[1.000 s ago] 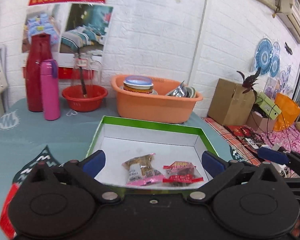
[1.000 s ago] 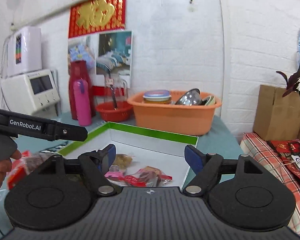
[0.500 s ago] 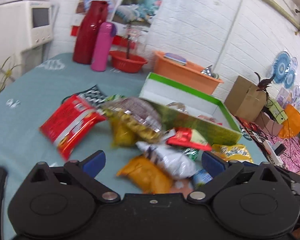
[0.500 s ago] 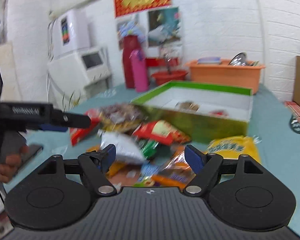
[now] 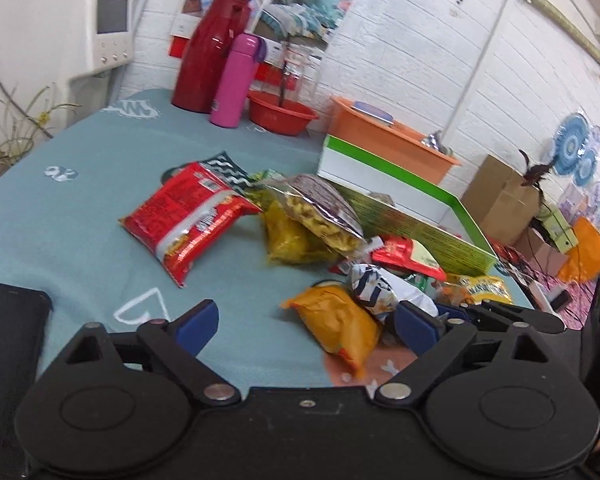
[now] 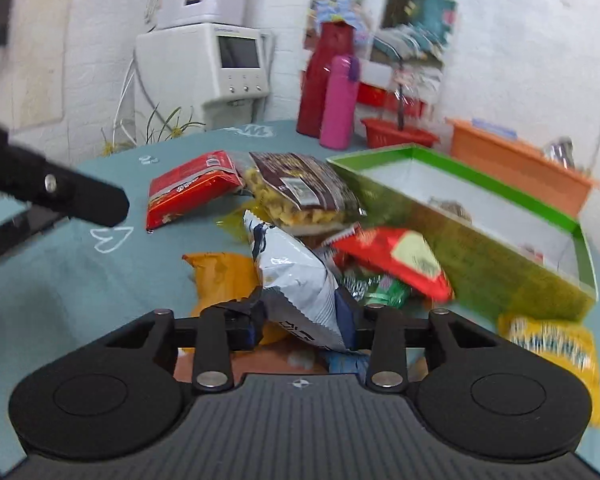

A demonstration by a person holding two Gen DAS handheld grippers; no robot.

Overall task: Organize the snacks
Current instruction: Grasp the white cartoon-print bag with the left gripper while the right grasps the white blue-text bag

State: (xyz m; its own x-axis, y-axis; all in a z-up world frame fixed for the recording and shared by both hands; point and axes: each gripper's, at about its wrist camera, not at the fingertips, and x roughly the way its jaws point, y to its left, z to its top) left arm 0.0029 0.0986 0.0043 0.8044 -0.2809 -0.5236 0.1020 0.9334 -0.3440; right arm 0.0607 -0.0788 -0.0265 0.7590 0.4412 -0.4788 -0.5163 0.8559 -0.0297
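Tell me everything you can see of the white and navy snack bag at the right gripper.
The white and navy snack bag is a glossy, crinkled foil pouch with a zigzag-cut seal edge and dark print. It stands tilted on the pile, its lower end between the fingers of the right gripper, whose jaws are closing on it. The orange bag lies beside it, the clear brown-labelled bag behind.

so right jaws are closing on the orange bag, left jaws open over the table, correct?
Not the orange bag. The right wrist view shows the right gripper closing on the white and navy bag. The left gripper is open over the table, as said.
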